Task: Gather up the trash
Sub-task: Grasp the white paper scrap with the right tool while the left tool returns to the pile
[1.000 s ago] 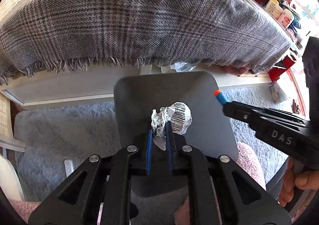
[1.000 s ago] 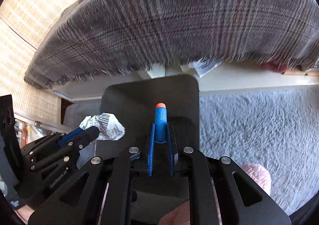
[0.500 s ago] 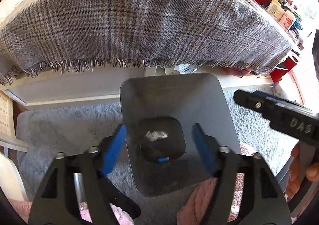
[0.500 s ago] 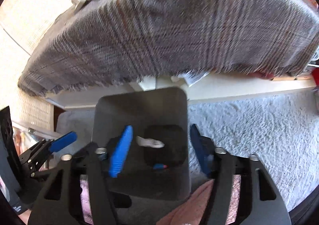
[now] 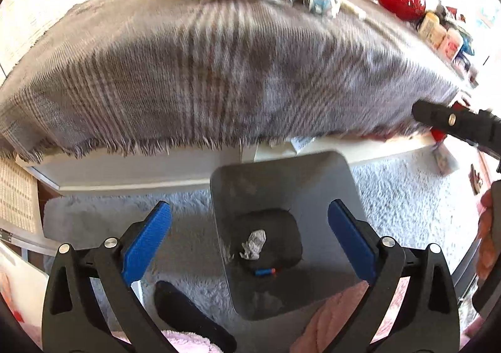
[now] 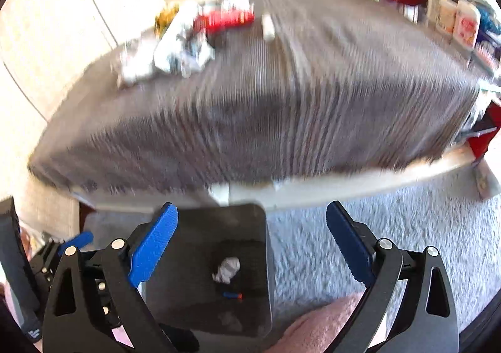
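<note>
A grey square bin point(image 5: 281, 177) stands on the rug below both grippers. On its dark bottom lie a crumpled white wrapper point(image 5: 254, 245) and a blue foam dart with an orange tip point(image 5: 264, 271). My left gripper point(image 5: 249, 206) hangs above the bin, its jaws opening wide with nothing between the blue pads. In the right wrist view the same bin point(image 6: 200, 227) holds the wrapper point(image 6: 227, 268) and dart point(image 6: 233, 294). My right gripper point(image 6: 250, 209) is also opening and empty. More crumpled trash point(image 6: 178, 49) lies on the table top.
A table draped in a grey plaid blanket point(image 5: 219, 80) rises behind the bin. A red bowl point(image 5: 400, 1) and bottles point(image 5: 438, 33) sit at its far right. A shaggy grey rug point(image 6: 360, 227) covers the floor. Pink fuzzy fabric point(image 5: 332, 315) is at the near edge.
Both grippers went from shut to wide open. The wrapper left the left one and the dart the right, and both now lie in the bin. Both grippers rose, bringing the table top into view.
</note>
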